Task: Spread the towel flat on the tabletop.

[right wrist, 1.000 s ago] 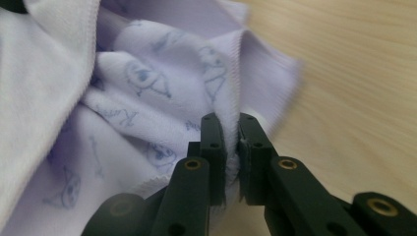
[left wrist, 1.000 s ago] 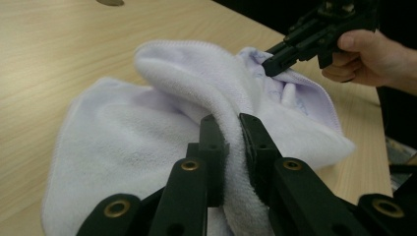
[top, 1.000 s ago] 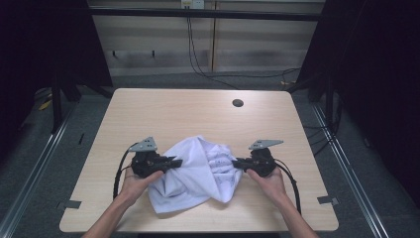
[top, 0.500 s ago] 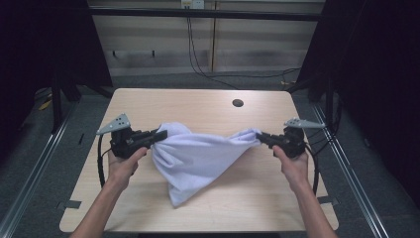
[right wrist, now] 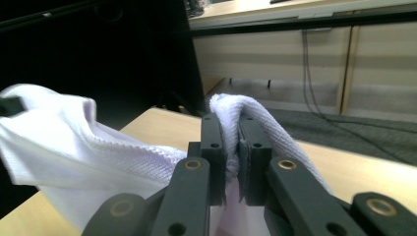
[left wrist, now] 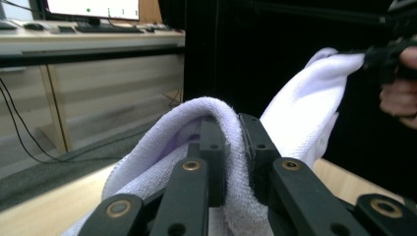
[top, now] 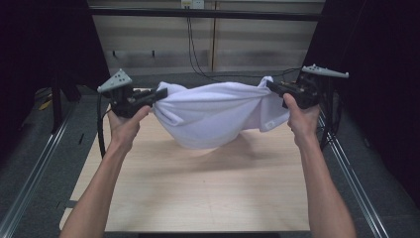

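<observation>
Wooden table under white towel, dark room around.

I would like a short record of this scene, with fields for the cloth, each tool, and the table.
cloth: white towel, stretched between both tools, middle sagging, off the table
left tool: shut on one end of the towel; fabric bunched between the jaws
right tool: shut on the other end of the towel
hands: left hand and right hand, both raised above the table
table: light wood, shadow under the towel
</observation>
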Demonstrator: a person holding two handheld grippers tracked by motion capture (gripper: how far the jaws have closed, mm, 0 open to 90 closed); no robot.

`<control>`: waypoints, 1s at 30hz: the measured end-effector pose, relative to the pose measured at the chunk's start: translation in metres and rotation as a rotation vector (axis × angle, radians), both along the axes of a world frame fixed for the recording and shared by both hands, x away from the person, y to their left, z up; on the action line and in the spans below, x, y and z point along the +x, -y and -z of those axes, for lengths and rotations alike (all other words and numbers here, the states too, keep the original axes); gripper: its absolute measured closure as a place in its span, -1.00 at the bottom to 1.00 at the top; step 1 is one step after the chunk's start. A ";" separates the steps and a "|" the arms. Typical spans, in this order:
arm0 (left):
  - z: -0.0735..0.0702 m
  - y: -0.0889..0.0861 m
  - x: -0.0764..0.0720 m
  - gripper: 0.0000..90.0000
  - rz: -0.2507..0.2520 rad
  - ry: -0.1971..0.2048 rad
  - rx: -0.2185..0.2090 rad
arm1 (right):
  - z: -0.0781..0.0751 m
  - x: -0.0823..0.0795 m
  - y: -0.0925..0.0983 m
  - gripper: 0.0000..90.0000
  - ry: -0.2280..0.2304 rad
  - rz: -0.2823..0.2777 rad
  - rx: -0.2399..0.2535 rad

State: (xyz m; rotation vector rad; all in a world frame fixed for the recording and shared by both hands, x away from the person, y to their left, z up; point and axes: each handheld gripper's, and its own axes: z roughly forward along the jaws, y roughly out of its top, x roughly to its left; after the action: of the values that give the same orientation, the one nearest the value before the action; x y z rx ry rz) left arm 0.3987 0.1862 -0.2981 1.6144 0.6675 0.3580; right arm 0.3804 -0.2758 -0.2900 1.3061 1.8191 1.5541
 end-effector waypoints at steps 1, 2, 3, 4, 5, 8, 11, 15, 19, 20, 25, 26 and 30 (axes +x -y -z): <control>-0.004 0.000 0.002 0.82 0.000 0.005 -0.016 | -0.003 0.007 -0.002 0.85 -0.026 0.008 -0.011; -0.012 0.003 0.000 0.82 -0.005 0.027 -0.021 | -0.011 0.014 -0.004 0.85 -0.012 0.019 -0.046; -0.012 0.003 0.000 0.82 -0.005 0.027 -0.021 | -0.011 0.014 -0.004 0.85 -0.012 0.019 -0.046; -0.015 0.004 -0.003 0.82 0.008 0.046 -0.014 | -0.016 0.015 -0.004 0.85 0.006 0.020 -0.035; -0.017 0.005 -0.007 0.82 0.021 0.067 -0.001 | -0.019 0.014 -0.002 0.86 0.031 0.022 -0.015; 0.001 0.008 -0.033 0.82 0.106 0.062 0.059 | -0.011 -0.006 0.006 0.86 0.072 -0.022 0.012; 0.028 0.010 -0.045 0.82 0.147 -0.001 0.078 | 0.012 -0.019 0.010 0.87 0.033 -0.052 -0.013; 0.092 0.021 -0.069 0.82 0.218 -0.131 0.161 | 0.072 -0.046 0.018 0.87 -0.066 -0.102 -0.033; 0.133 0.030 -0.095 0.80 0.306 -0.231 0.189 | 0.129 -0.078 0.024 0.87 -0.184 -0.126 -0.071; 0.139 0.032 -0.102 0.80 0.320 -0.240 0.204 | 0.129 -0.078 0.024 0.87 -0.184 -0.126 -0.071; 0.154 0.034 -0.123 0.49 0.418 -0.312 0.203 | 0.162 -0.096 0.038 0.87 -0.264 -0.118 -0.142; 0.154 0.030 -0.125 0.38 0.421 -0.315 0.190 | 0.168 -0.098 0.044 0.87 -0.278 -0.105 -0.159; 0.151 0.006 -0.116 0.21 0.349 -0.312 0.160 | 0.191 -0.095 0.070 0.84 -0.333 -0.028 -0.195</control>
State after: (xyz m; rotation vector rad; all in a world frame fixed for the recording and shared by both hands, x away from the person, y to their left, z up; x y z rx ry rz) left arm 0.2827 0.1797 -0.4489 1.9229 0.5847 -0.1021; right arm 0.2858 -0.3458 -0.4810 1.5188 2.1341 1.1880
